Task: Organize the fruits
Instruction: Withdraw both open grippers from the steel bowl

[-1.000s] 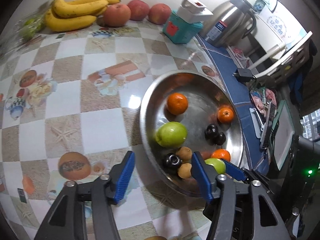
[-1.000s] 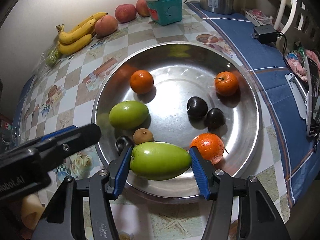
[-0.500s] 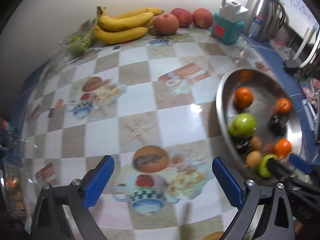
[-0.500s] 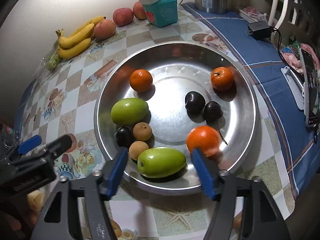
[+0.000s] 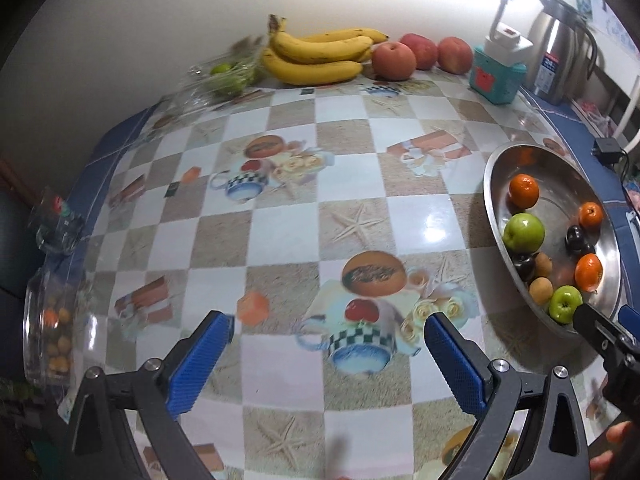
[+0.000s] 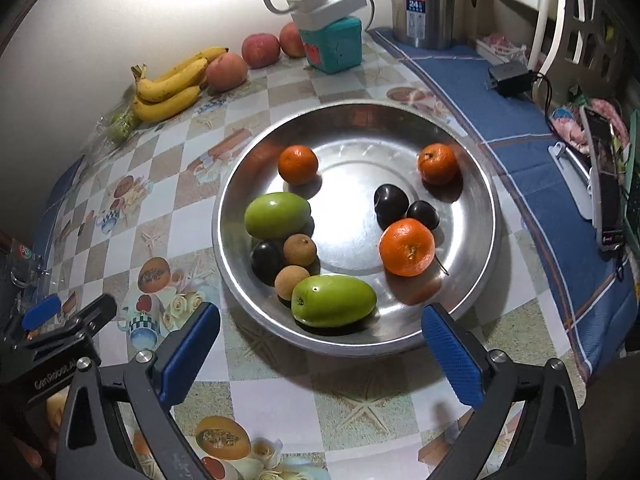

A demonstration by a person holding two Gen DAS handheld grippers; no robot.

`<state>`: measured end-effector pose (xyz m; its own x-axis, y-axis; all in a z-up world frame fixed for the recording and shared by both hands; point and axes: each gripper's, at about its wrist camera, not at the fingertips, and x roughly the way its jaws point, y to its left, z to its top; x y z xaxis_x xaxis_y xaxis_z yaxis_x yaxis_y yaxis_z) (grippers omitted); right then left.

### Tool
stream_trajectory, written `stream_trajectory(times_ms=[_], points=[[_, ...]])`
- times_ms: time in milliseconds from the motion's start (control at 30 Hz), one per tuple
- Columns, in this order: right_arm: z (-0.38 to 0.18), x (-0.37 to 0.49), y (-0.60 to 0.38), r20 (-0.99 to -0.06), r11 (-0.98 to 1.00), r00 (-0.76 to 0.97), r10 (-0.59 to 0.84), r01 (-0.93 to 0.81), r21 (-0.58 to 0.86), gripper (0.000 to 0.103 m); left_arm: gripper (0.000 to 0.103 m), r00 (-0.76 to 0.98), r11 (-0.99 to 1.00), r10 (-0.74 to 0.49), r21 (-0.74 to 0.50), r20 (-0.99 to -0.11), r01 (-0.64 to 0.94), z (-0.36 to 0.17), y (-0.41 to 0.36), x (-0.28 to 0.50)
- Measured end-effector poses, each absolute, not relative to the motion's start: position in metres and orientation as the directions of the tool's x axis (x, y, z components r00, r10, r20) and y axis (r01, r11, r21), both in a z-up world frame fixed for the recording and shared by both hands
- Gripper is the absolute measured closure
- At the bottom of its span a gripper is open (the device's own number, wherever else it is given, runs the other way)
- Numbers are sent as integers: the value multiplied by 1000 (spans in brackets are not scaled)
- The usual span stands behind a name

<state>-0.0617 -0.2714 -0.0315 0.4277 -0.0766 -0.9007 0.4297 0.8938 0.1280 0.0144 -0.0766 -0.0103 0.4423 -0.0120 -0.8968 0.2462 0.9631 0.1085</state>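
A steel bowl (image 6: pixel 476 184) holds three oranges, two green fruits, dark plums and small brown fruits. The near green fruit (image 6: pixel 334 300) lies at the bowl's front rim, just beyond my open, empty right gripper (image 6: pixel 320 352). My left gripper (image 5: pixel 326 354) is open and empty above the patterned tablecloth, left of the bowl (image 5: pixel 490 184). The right gripper's tips show at the lower right of the left wrist view (image 5: pixel 600 328), beside the green fruit (image 5: pixel 565 303). Bananas (image 5: pixel 316 56) and three red apples (image 5: pixel 394 60) lie by the back wall.
A teal box with a white lamp (image 6: pixel 332 46) and a steel kettle (image 6: pixel 422 4) stand at the back. A charger and cable (image 6: pixel 510 76) lie on the blue cloth at right. Clear plastic boxes (image 5: pixel 46 332) with small fruits sit at the table's left edge.
My right gripper let go of the green fruit in the bowl, opened and drew back. My left gripper opened wide and swung left, away from the bowl.
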Motion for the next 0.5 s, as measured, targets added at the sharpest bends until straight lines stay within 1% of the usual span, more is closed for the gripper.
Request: stream_trajectory(times_ms=[500], points=[[-26, -63, -264, -900, 903, 423, -105, 419, 92, 2, 3, 430, 969, -20, 89, -902, 231, -8, -67, 5]])
